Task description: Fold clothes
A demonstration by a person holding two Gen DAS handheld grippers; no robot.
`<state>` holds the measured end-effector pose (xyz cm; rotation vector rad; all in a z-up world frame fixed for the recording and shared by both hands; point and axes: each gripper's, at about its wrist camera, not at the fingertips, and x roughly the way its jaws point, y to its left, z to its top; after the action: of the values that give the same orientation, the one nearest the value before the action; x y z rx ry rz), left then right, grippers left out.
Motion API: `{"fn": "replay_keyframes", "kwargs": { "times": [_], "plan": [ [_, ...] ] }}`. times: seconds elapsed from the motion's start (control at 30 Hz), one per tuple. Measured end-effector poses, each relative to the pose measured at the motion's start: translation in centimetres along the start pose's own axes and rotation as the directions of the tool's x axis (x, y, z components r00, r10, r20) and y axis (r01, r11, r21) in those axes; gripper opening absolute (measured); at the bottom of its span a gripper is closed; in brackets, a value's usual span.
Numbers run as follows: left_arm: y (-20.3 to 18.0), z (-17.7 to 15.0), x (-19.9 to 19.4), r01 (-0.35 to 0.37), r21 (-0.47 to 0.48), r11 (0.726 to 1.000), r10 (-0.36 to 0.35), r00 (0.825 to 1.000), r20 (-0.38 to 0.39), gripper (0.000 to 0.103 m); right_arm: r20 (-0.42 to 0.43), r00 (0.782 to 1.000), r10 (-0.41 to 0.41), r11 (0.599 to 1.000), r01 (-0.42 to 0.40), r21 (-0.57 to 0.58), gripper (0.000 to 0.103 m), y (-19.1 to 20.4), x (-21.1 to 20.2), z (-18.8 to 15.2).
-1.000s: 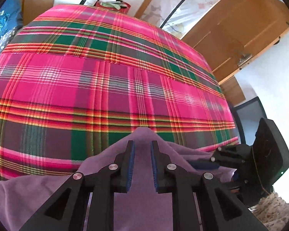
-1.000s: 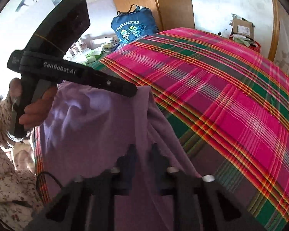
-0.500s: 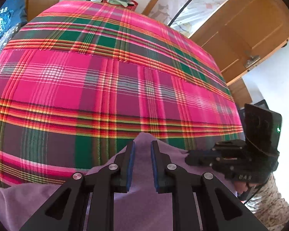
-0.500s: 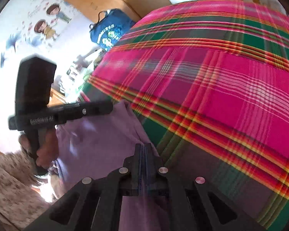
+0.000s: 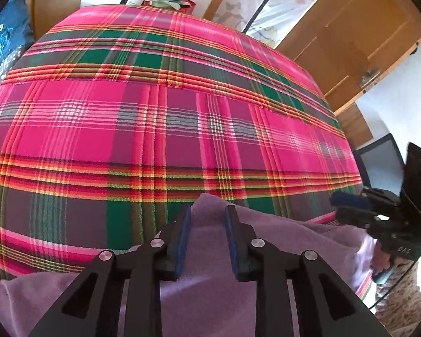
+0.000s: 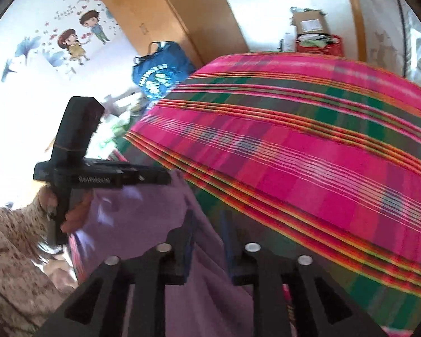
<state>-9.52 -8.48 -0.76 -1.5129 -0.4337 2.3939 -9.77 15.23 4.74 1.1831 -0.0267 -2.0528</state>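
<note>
Straddling a raised ridge of the purple garment (image 5: 266, 252), the left hand-held gripper (image 5: 207, 219) has its jaws parted with cloth between the blue pads (image 5: 182, 236) but not pinched, which suits either taking hold of that edge or having just let it go. Ahead of it spreads the plaid bed (image 5: 154, 118), bare and flat, a likely place to lay the cloth out. To its right, the right hand-held gripper (image 6: 207, 224) is also spread apart over the same garment, a fold of purple running up between its fingers; blur makes contact hard to judge. The garment lies bunched at the bed's near edge, under both tools, close to the person's floral sleeve (image 6: 11, 252). It looks rumpled rather than squared, so I judge the folding unfinished.
</note>
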Motion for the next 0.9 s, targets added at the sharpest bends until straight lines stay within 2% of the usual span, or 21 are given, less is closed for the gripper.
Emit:
{"fn": "replay_keyframes", "kwargs": {
  "times": [0.1, 0.3, 0.57, 0.6, 0.67, 0.9],
  "plan": [
    [-0.2, 0.0, 0.1, -0.014, 0.010, 1.000, 0.013, 1.000, 0.010, 0.025, -0.033, 0.998, -0.059, 0.998, 0.058, -0.022, 0.025, -0.1, -1.2, -1.8],
    [-0.5, 0.1, 0.4, -0.040, 0.011, 0.999, 0.039, 0.999, 0.020, 0.025, -0.075, 0.989, -0.129, 0.991, 0.126, -0.043, 0.026, -0.6, -1.3, -4.5],
    [-0.8, 0.3, 0.5, -0.058, 0.006, 0.998, 0.058, 0.998, 0.022, 0.025, -0.116, 0.987, -0.110, 0.986, 0.094, -0.136, 0.026, 0.7, 1.0, -4.7],
    [-0.8, 0.3, 0.5, -0.061, 0.006, 0.998, 0.060, 0.998, 0.022, 0.025, -0.118, 0.986, -0.115, 0.983, 0.096, -0.154, 0.025, 0.9, 1.3, -4.8],
    [-0.9, 0.4, 0.7, -0.066, 0.006, 0.998, 0.066, 0.998, 0.021, 0.025, -0.100, 0.988, -0.116, 0.981, 0.098, -0.169, 0.006, 0.9, 1.3, -4.8],
    [-1.2, 0.5, 1.1, -0.077, 0.000, 0.997, 0.077, 0.997, 0.022, 0.025, -0.064, 0.992, -0.112, 0.990, 0.106, -0.088, 0.004, -0.5, 1.0, -4.9]
  ]
}}
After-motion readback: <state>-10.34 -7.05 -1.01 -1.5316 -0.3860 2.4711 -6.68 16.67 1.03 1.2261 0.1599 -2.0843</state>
